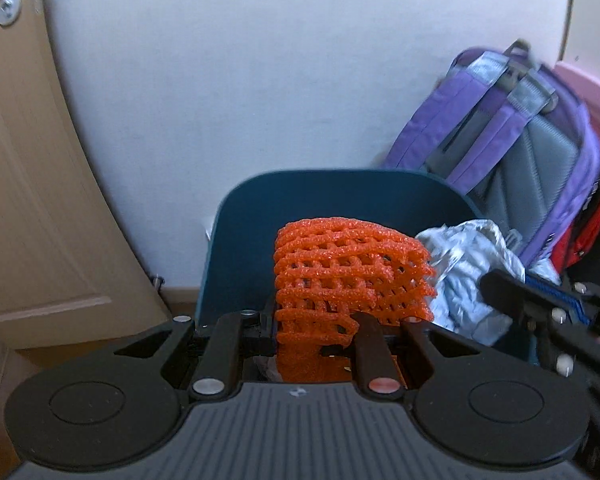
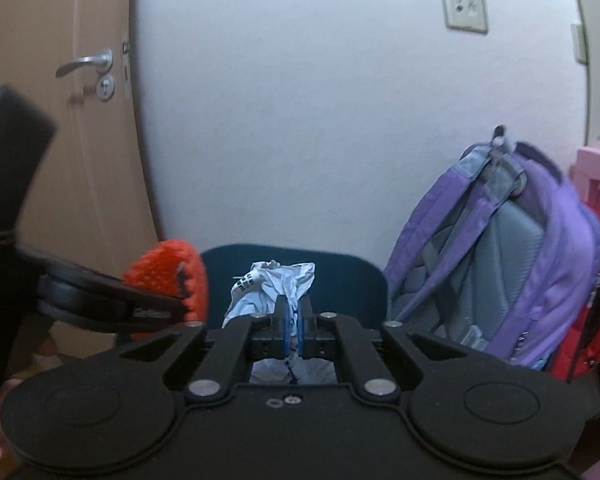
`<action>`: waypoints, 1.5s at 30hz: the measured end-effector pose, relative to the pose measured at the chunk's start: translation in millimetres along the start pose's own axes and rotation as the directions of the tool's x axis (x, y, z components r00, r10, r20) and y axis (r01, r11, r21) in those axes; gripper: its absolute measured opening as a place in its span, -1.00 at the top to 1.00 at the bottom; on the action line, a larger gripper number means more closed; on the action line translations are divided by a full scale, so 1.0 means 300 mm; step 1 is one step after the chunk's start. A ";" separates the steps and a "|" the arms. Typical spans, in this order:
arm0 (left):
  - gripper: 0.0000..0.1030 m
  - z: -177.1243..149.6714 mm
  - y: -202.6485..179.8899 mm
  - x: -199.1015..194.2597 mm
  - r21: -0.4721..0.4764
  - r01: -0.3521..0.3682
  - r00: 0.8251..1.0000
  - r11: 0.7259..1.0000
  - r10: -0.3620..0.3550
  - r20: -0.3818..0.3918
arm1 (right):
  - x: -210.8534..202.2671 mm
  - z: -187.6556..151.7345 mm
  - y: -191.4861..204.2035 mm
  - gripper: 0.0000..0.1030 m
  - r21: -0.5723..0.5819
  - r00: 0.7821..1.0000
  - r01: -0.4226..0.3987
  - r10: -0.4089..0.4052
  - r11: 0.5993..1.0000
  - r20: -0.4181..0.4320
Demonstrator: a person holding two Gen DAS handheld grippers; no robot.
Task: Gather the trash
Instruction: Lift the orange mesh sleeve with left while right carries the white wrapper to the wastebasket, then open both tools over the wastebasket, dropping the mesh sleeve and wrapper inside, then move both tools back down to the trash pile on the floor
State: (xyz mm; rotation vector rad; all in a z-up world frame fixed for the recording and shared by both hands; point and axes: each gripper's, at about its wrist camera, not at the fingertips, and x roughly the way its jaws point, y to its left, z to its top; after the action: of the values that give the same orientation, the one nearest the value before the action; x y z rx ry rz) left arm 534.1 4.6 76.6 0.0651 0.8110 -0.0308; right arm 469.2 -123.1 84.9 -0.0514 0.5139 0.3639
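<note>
My left gripper (image 1: 312, 320) is shut on an orange foam net sleeve (image 1: 348, 272) and holds it over the dark teal bin (image 1: 252, 216). My right gripper (image 2: 292, 320) is shut on a crumpled silver-white wrapper (image 2: 276, 284), also above the bin (image 2: 352, 276). In the left wrist view the wrapper (image 1: 464, 264) and the right gripper (image 1: 540, 304) sit just right of the net. In the right wrist view the net (image 2: 168, 272) and the left gripper (image 2: 100, 300) sit at the left.
A purple backpack (image 1: 520, 140) leans on the white wall right of the bin, also in the right wrist view (image 2: 512, 260). A red bag (image 2: 592, 320) and pink furniture (image 2: 596, 176) lie further right. A wooden door (image 2: 60, 120) stands at left.
</note>
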 end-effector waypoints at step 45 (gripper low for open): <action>-0.23 -0.068 0.033 -0.344 0.016 0.051 0.998 0.999 -0.052 0.023 | -0.291 -0.027 0.080 -0.23 -0.001 1.000 -0.002 0.002 1.000 -0.023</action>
State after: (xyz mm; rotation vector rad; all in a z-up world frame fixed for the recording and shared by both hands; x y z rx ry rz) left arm 448.8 16.1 138.0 0.0580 0.7895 -0.0862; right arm 386.4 -130.4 121.6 -0.0564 0.5362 0.3664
